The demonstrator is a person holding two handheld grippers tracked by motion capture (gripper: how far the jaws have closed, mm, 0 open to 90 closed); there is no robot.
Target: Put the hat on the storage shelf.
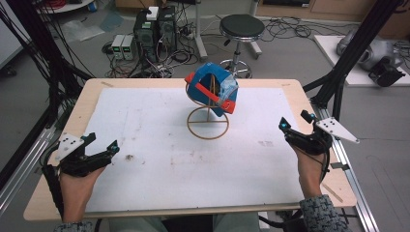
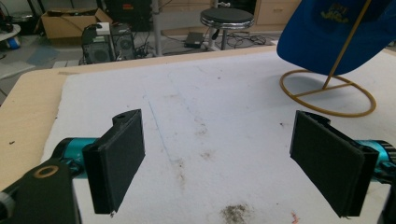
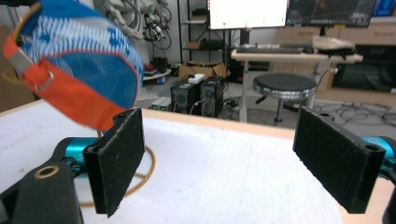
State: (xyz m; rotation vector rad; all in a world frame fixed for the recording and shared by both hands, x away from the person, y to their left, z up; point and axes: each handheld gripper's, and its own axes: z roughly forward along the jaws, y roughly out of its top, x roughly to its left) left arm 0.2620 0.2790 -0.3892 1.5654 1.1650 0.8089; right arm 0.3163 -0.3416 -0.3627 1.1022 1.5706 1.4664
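Hanging on the thin brass-wire stand [image 1: 208,123] at your surface's [image 1: 43,195] 12 o'clock, the blue mesh cap [image 1: 211,92] hides its brim; your left tool [image 1: 100,145] and right tool [image 1: 296,124] gape empty, felt-padded.

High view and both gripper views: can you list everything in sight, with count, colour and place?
cap: one, blue with orange band, hung on the stand
stand: one, gold wire, ring base on the sheet, table middle
sheet: one, white, stained, covers the table
table: one, light wood
stool: one, black seat, on the floor beyond the table
computer towers: two, dark, floor beyond the table
left gripper: black, open, near left
right gripper: black, open, near right
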